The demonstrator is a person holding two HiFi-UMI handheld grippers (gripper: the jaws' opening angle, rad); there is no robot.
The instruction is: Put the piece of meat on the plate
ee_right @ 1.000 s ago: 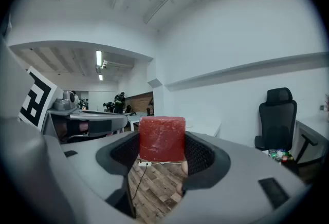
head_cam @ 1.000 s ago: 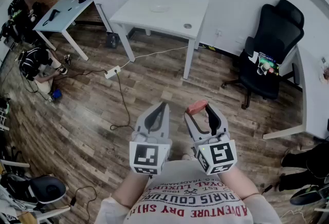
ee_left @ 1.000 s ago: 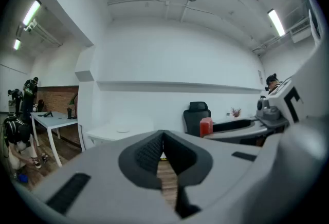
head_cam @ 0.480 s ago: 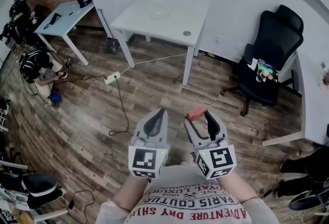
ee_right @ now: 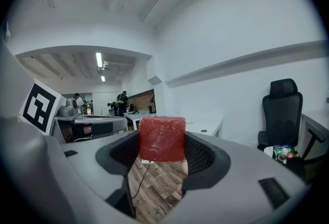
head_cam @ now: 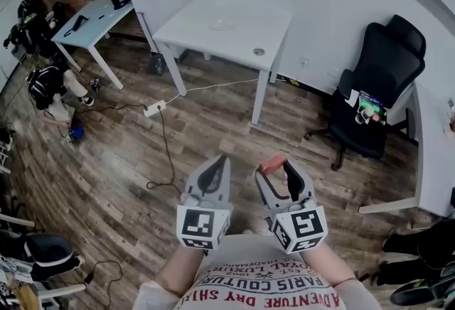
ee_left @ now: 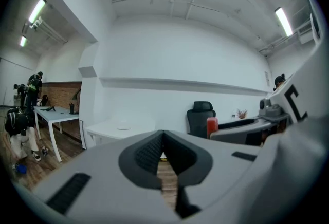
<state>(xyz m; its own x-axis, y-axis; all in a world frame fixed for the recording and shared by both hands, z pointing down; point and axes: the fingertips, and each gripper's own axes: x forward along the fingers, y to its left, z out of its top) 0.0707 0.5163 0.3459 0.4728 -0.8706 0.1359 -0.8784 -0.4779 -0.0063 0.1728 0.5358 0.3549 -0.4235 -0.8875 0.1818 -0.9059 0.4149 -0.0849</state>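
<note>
meat [ee_right: 162,138], one red square-cut block with a rough surface, sits pinched between the dark ribbed pads [ee_right: 200,153] of the right tool [head_cam: 277,168], up at their very tips, with part of the block standing out past them. the person holds both tools near the body, above the wooden floor [head_cam: 142,159]. the round white plate [head_cam: 222,25] lies well apart from them, on the white rectangular tabletop [head_cam: 206,42] by the wall. i judge that the step in hand is the carry. to do it well, the grip should not loosen on the way, because the hold takes only a part of the block. the right tool should travel level, come over the middle of the plate, go down until the meat touches it or nearly so, and open only then. the left tool [head_cam: 217,163] is closed on nothing, its jaws meeting at the tips, and seems to have no work here. counted: one piece of meat, one plate, two tools, one black office chair [head_cam: 377,88], and a second, pale blue table [head_cam: 92,17] at the far left.
</note>
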